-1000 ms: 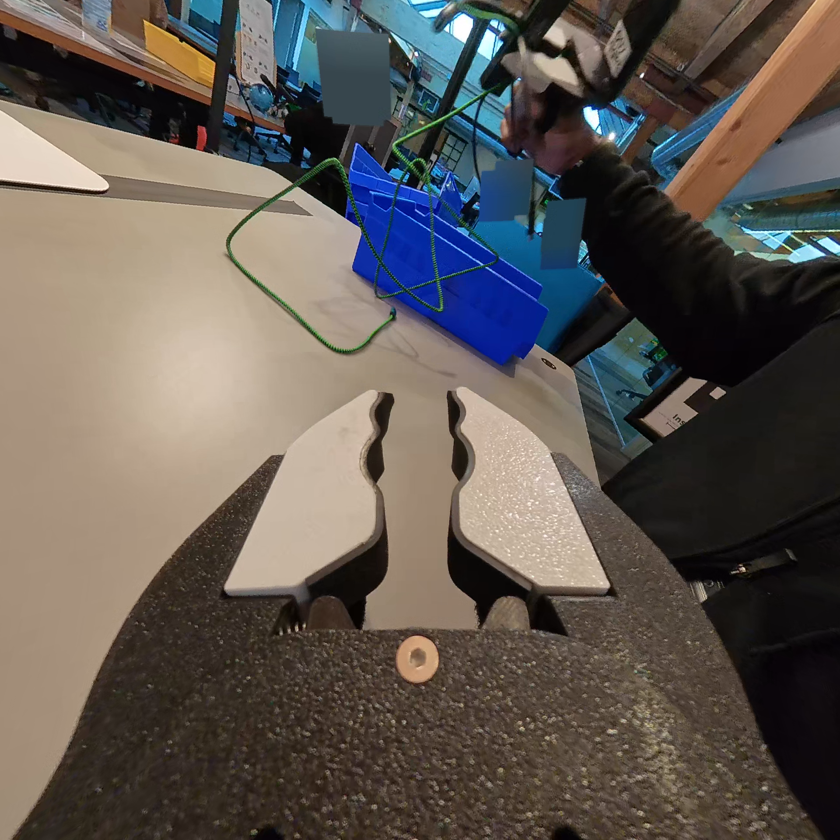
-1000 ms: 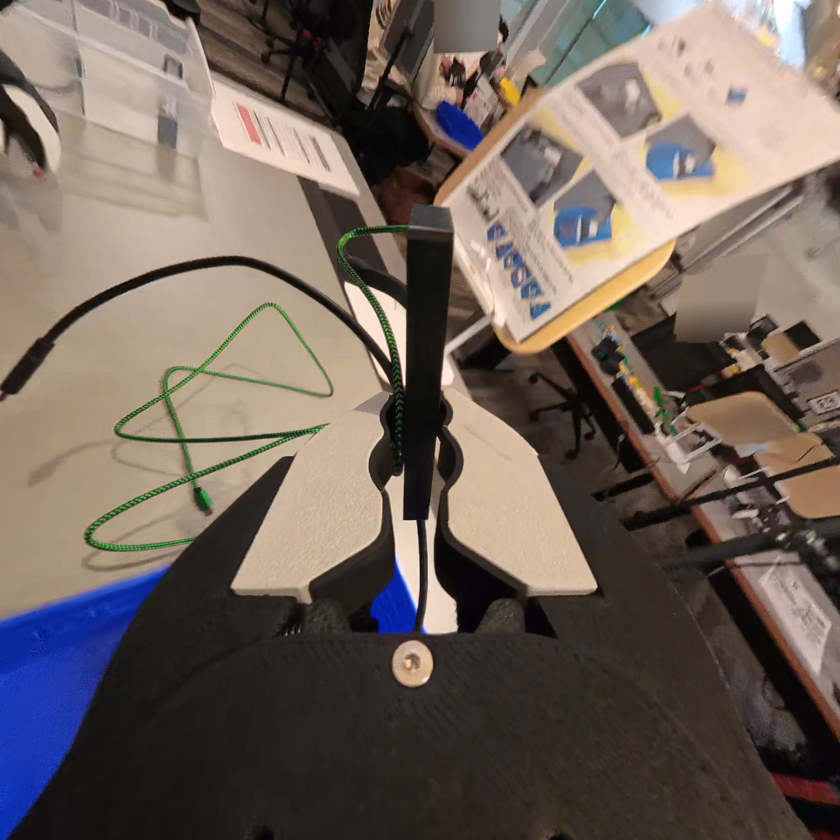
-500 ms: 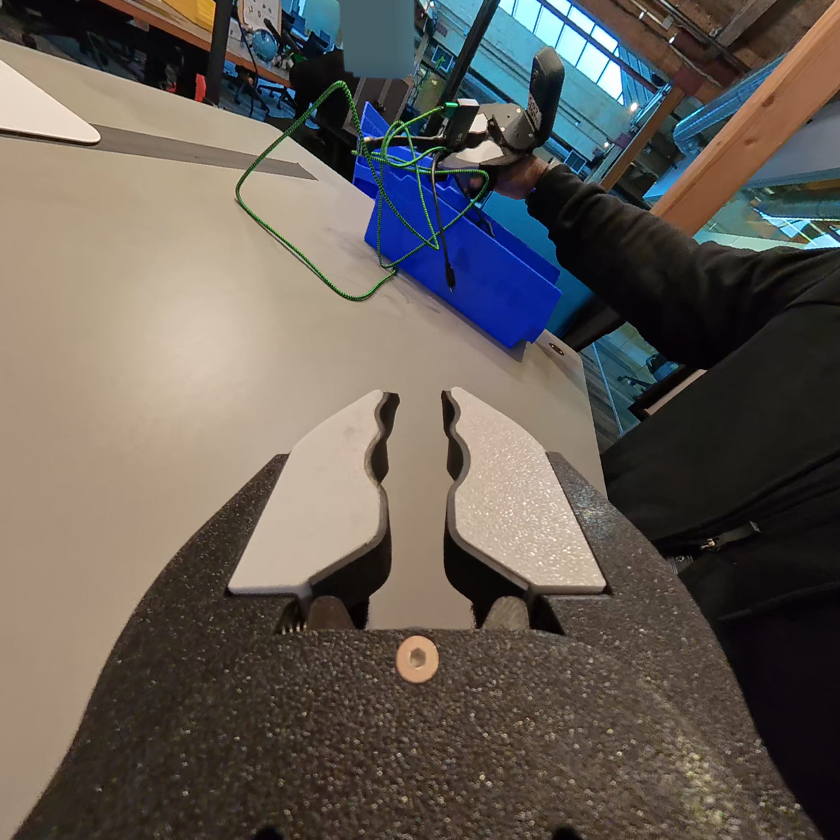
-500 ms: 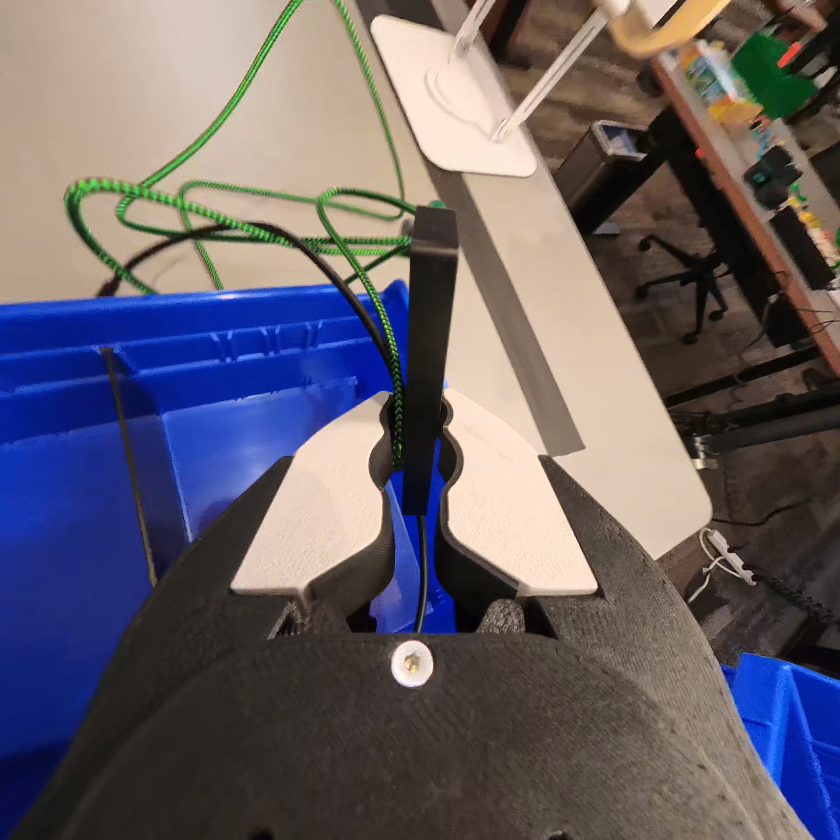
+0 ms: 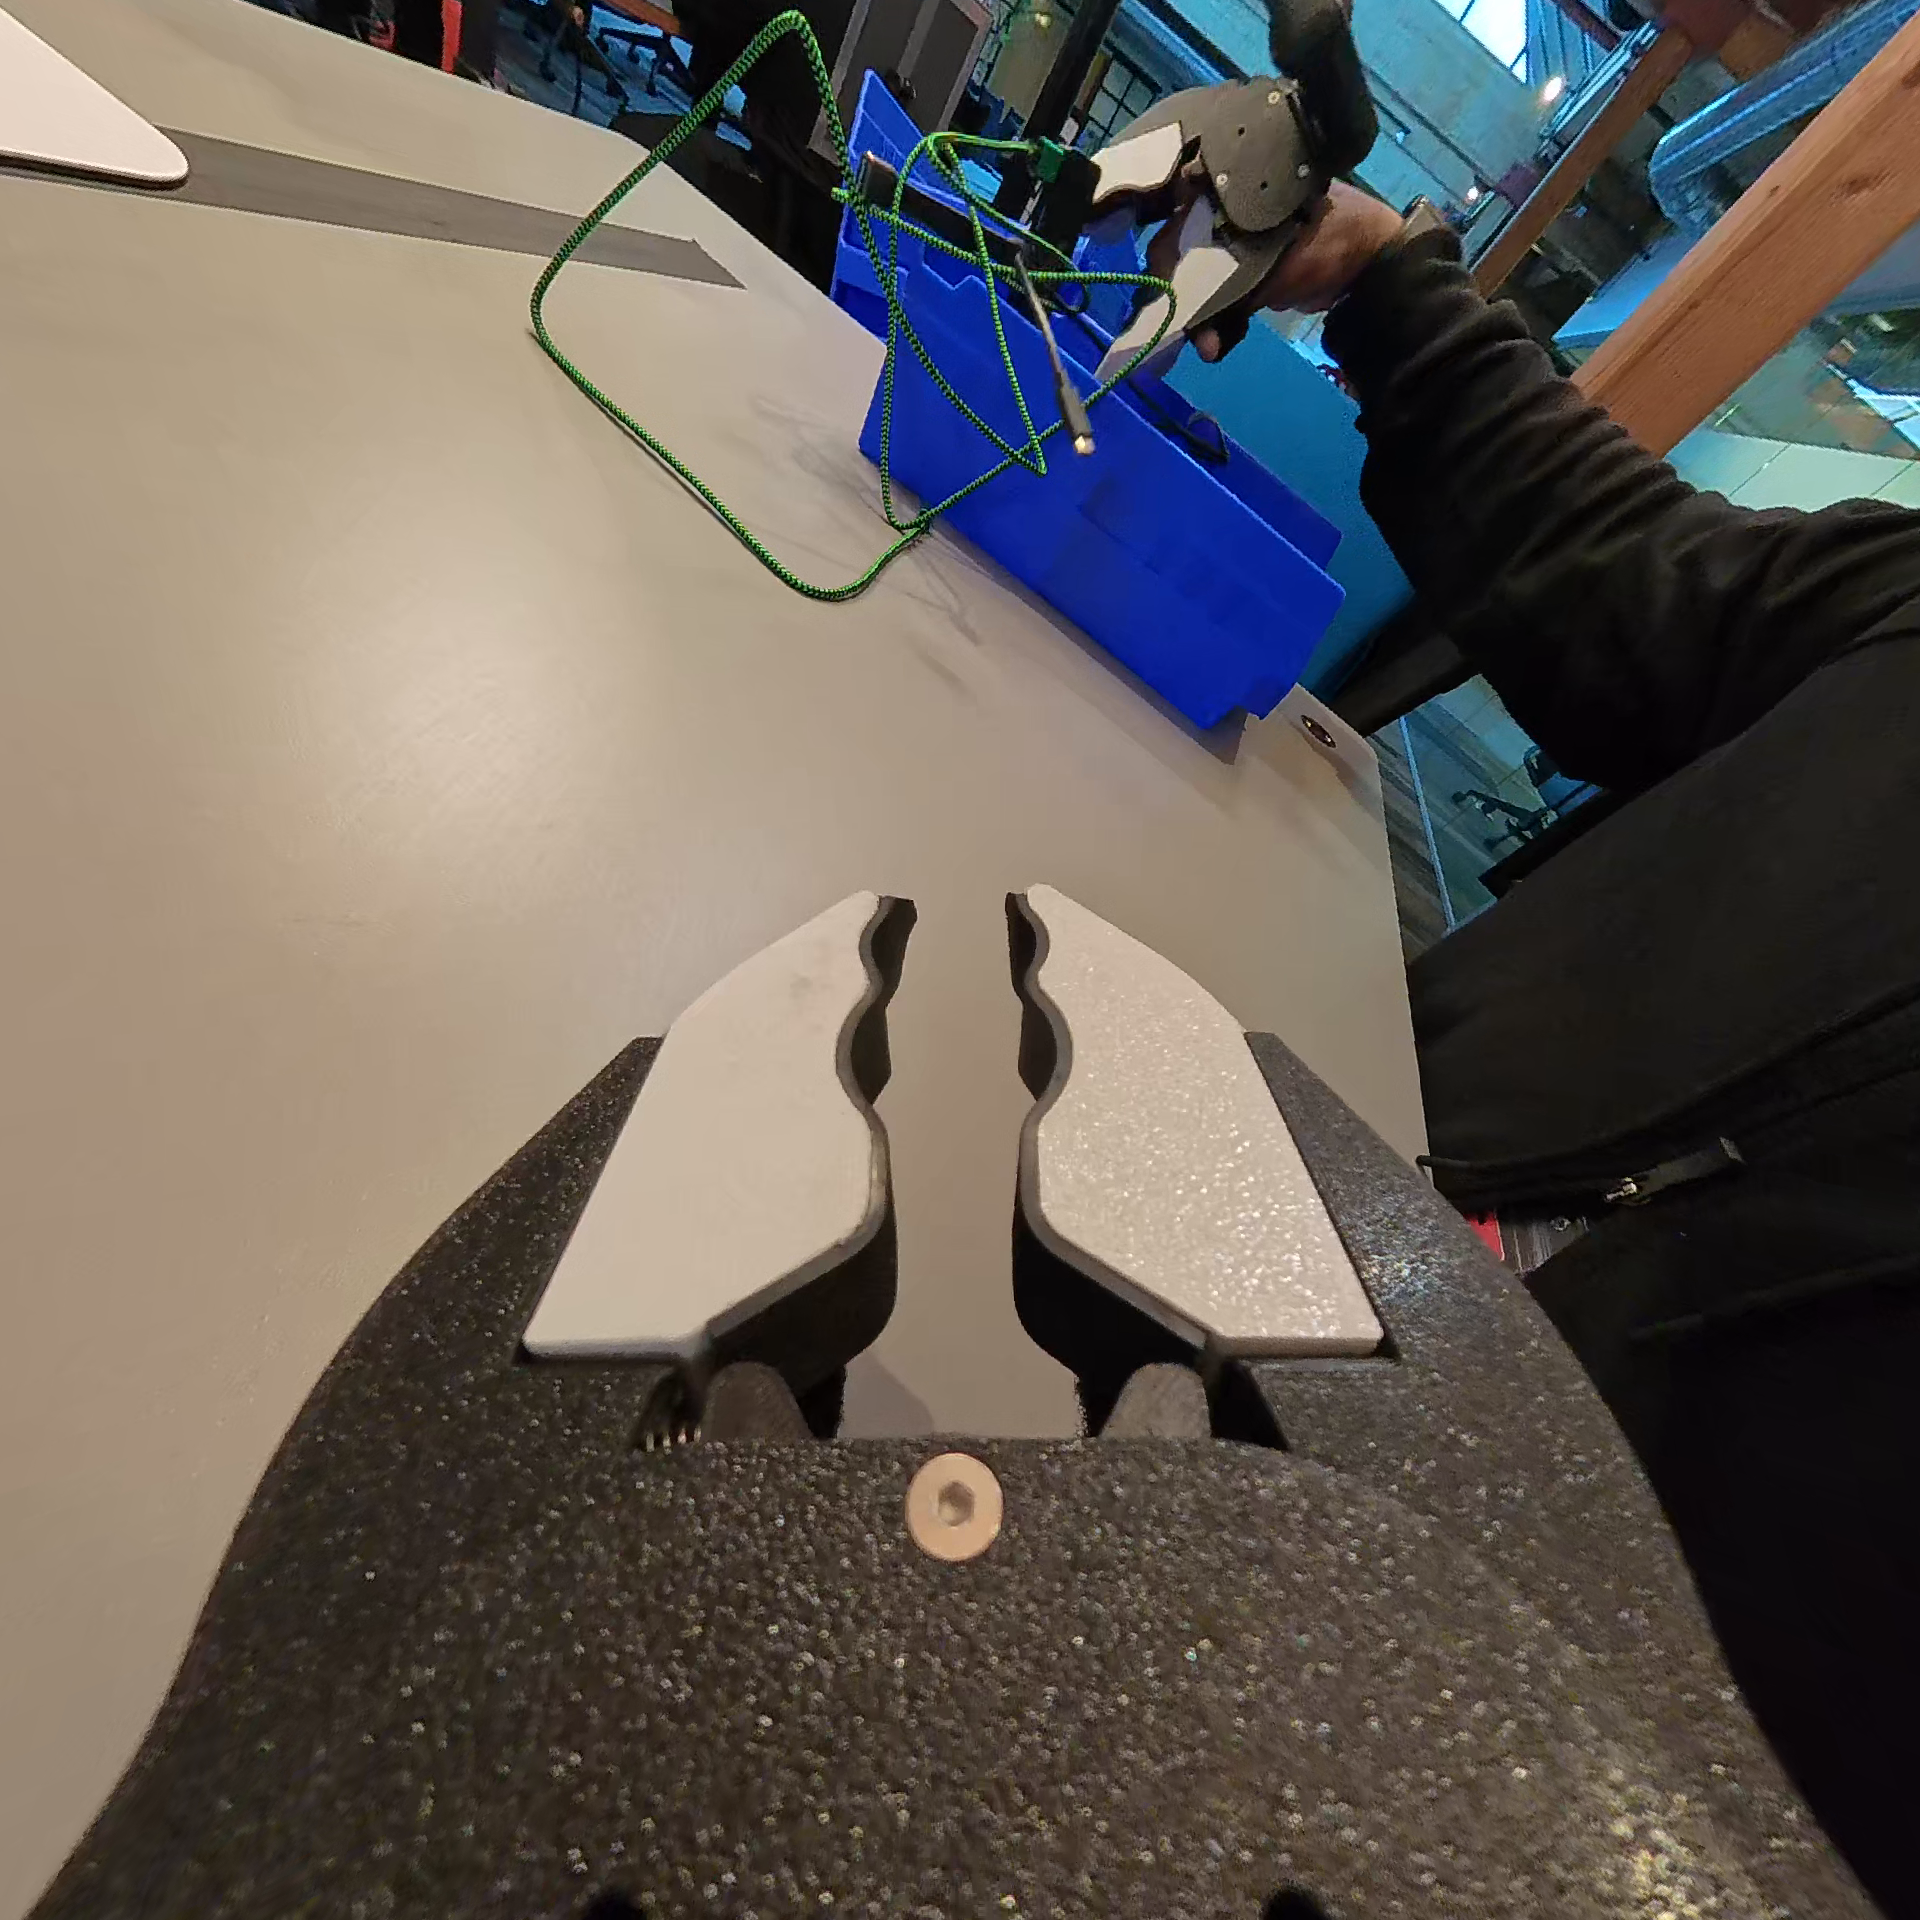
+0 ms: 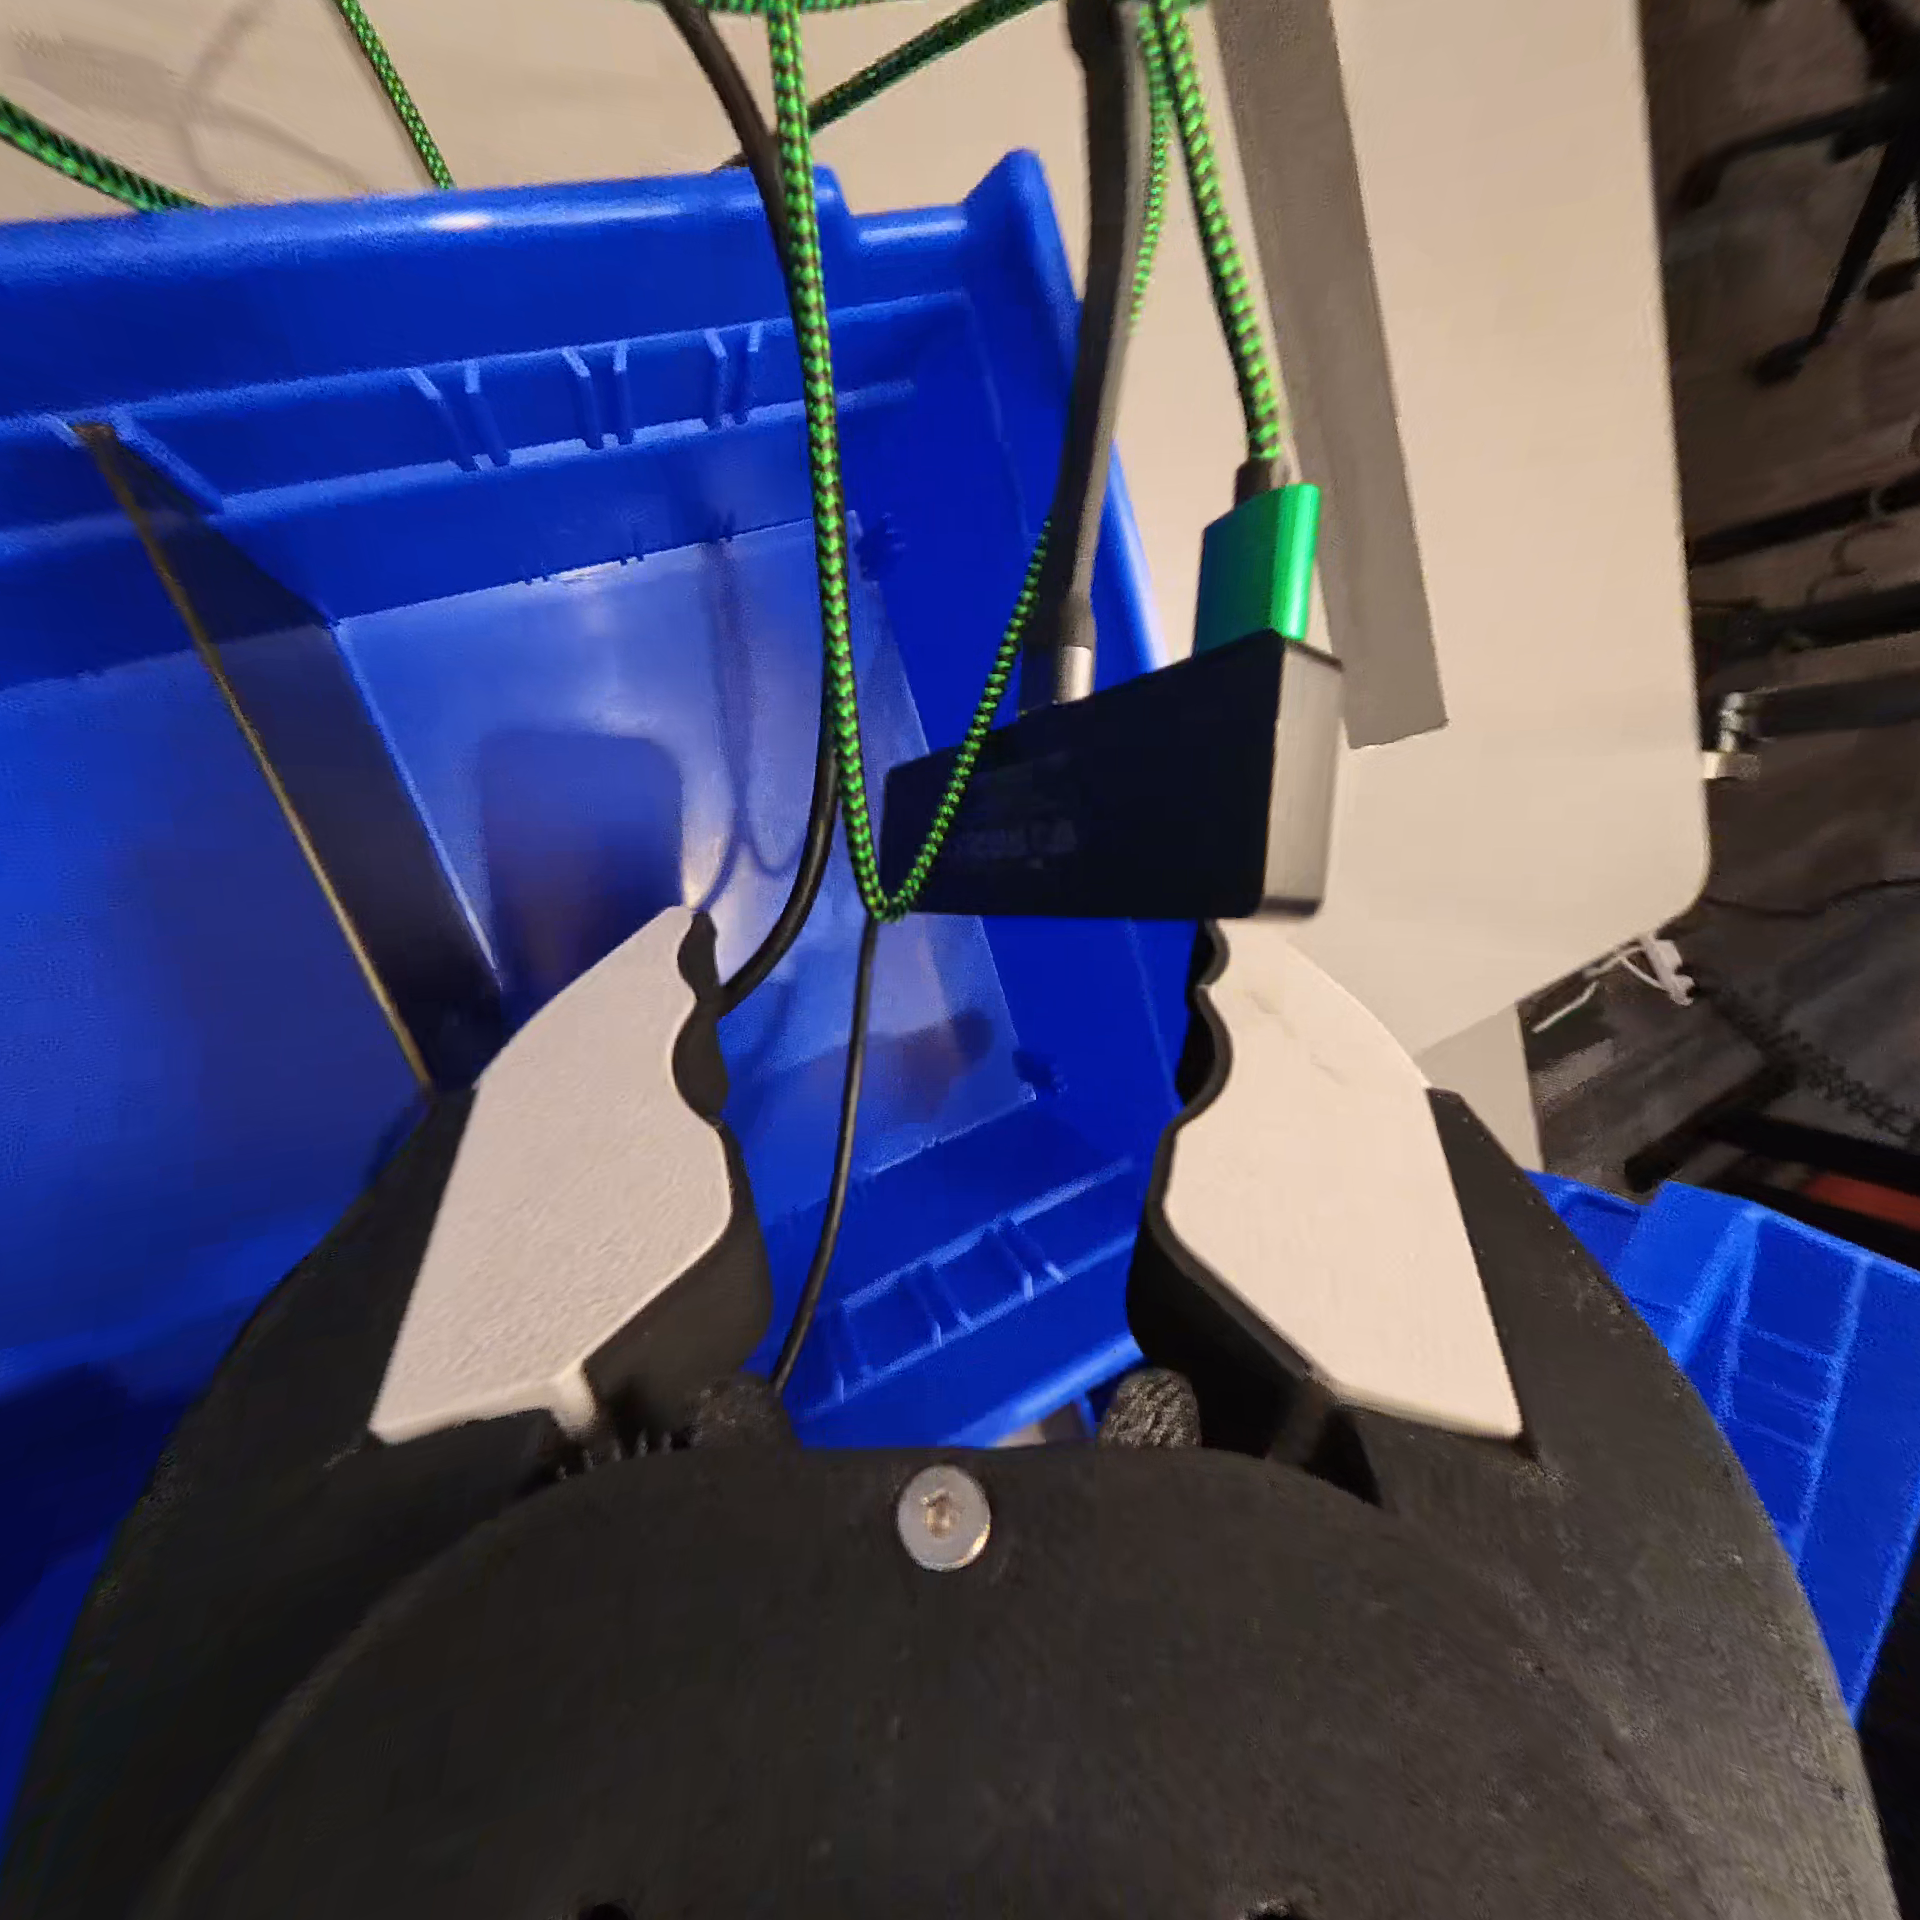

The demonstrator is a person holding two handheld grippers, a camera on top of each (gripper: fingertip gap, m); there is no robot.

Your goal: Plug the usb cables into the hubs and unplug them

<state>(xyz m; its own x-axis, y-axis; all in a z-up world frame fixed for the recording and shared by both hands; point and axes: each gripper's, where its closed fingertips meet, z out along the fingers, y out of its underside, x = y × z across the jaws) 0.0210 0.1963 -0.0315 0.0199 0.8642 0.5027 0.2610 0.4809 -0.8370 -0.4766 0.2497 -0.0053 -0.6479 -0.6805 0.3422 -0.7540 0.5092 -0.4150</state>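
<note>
My right claw [image 6: 951,961] stands wide apart above the blue bin [image 6: 436,312], and the black hub [image 6: 1091,810] sits just ahead of its tips, tilted, with no pad gripping it. I judge it is dropping or hanging by its leads over the bin, since I cannot see anything under it. A green plug [image 6: 1252,561] and a grey-ended black cable [image 6: 1081,582] are both seated in the hub's upper edge, so unplugging looks not yet done. The green braided cable [image 5: 665,416] loops from the hub out over the bin rim onto the table [image 5: 312,675], and a thin black lead [image 6: 831,1143] runs back between my right fingers.

My left claw [image 5: 960,914] rests low over bare table, jaws a little apart and holding nothing, well apart from the bin; I take it to be waiting.

Room is tight on the right: the bin's divider [image 6: 260,748] and walls hem the hub, and the loops could snag the rim. The table near the left claw is open, so the left can approach freely.
</note>
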